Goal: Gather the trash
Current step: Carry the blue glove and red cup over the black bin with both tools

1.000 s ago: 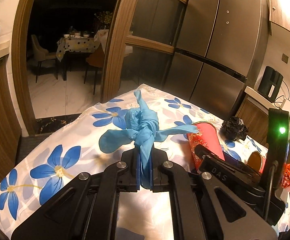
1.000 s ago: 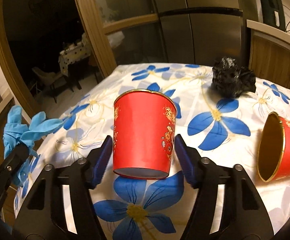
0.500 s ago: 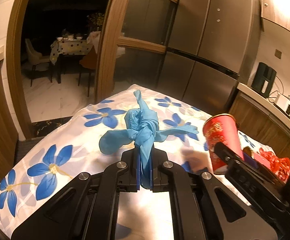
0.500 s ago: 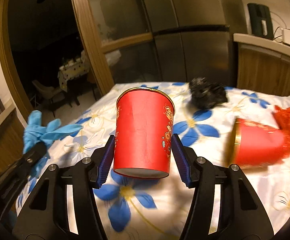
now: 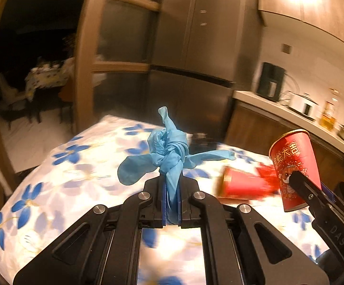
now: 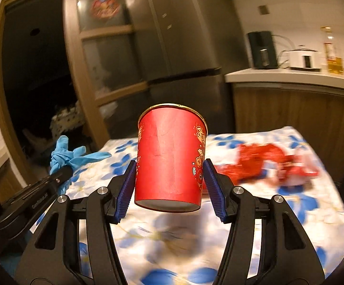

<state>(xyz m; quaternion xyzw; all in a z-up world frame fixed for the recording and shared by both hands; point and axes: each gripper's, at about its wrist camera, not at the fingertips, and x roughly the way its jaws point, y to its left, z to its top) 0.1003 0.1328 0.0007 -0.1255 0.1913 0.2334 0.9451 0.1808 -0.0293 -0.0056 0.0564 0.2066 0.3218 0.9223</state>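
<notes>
- Left wrist view: your left gripper [image 5: 172,204] has its jaws pressed together on the tail of the knotted blue glove [image 5: 169,153], which stands up above them, clear of the flower-print table [image 5: 60,185]. Keep that pinch firm; the film is thin and slippery, and a sharp swing could work it loose.
- In the same view the red cup [image 5: 294,168] sits upright in your other gripper at the right edge, lifted off the table. A second red cup [image 5: 241,186] lies on its side behind it; it is blurred, and I cannot tell what the red scrap beside it is.
- Right wrist view: your right gripper [image 6: 169,187] has just been closing its jaws, and the blue pads now pinch the red cup [image 6: 170,159] on both sides near its base, with the bottom hanging free above the cloth.
- Do not squeeze harder: the paper wall would likely crease. Keep the cup level as you carry it, in case anything is inside.
- No bin shows in either view, so carry both pieces low and steady while you find one.
- The crumpled red wrapping [image 6: 264,163] is left on the table for another trip.
</notes>
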